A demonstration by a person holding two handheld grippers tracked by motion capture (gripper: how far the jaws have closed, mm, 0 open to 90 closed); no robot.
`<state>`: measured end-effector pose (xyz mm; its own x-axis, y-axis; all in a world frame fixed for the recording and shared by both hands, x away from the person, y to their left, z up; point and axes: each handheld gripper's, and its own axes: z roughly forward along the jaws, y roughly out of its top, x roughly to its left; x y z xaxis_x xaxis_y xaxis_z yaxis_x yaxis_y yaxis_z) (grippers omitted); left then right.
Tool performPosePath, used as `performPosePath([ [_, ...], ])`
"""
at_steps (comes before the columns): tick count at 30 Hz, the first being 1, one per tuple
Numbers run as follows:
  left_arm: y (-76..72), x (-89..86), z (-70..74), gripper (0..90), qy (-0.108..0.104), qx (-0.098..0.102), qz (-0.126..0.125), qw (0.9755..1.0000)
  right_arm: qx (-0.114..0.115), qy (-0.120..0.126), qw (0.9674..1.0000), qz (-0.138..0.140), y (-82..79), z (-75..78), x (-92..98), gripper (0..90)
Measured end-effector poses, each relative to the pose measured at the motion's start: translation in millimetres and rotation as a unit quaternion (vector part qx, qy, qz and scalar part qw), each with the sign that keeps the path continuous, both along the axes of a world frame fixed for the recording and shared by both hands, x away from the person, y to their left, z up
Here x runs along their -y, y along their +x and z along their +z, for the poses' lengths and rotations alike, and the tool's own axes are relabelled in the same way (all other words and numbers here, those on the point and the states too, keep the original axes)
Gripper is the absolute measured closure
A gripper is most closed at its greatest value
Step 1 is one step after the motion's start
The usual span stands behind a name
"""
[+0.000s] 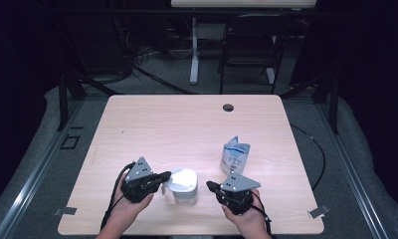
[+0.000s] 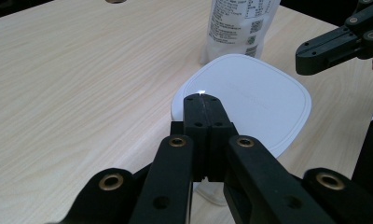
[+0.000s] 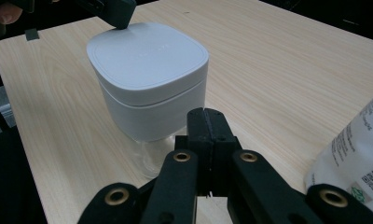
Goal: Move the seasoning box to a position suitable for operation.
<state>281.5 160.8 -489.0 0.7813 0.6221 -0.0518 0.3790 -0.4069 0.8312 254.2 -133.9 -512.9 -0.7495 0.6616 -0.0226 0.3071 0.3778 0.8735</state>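
A white square container with a rounded lid (image 1: 184,185) (image 2: 250,100) (image 3: 147,70) stands near the table's front edge, between the two grippers. My left gripper (image 1: 164,175) (image 2: 201,100) is shut, its tip resting at the lid's left edge. My right gripper (image 1: 210,186) (image 3: 205,114) is shut, empty, just right of the container's side wall. A white printed pouch (image 1: 235,154) (image 2: 240,23) (image 3: 357,144) stands upright behind and right of the container.
The light wood table (image 1: 187,129) has a round cable hole (image 1: 228,107) at its back centre. A black chair (image 1: 249,45) and a desk leg (image 1: 194,50) stand beyond the far edge. Dark floor surrounds the table.
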Motion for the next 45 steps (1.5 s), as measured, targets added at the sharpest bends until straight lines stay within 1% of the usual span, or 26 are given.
performPosePath([
  [6, 0.2, -1.1, -0.7, 90.0, -0.004, 0.0, 0.002, 1.0, 0.0, -0.005, 1.0, 0.008, 1.5, 0.3, -5.8, 90.0],
  [19, 0.2, -2.8, -0.8, 90.0, -0.002, 0.0, 0.002, 1.0, -0.008, -0.013, 0.9995, 0.028, 2.8, -5.5, -20.0, 90.0],
  [31, 0.1, -3.1, -1.5, 90.0, -0.006, 0.001, 0.003, 1.0, -0.009, -0.014, 0.9994, 0.03, 3.9, -5.3, -24.1, 90.0],
  [41, 0.3, -3.2, -1.7, 90.0, -0.007, 0.001, 0.005, 1.0, -0.005, -0.014, 0.9994, 0.031, 3.6, -4.2, -25.2, 90.0],
  [44, 0.3, -3.2, -1.8, 90.0, -0.007, 0.0, 0.005, 1.0, -0.005, -0.018, 0.9993, 0.032, 3.7, -3.3, -25.0, 90.0],
  [45, 0.2, -3.2, -1.8, 90.0, -0.006, 0.001, 0.005, 1.0, -0.005, -0.015, 0.9994, 0.032, 3.6, -3.5, -25.3, 90.0],
])
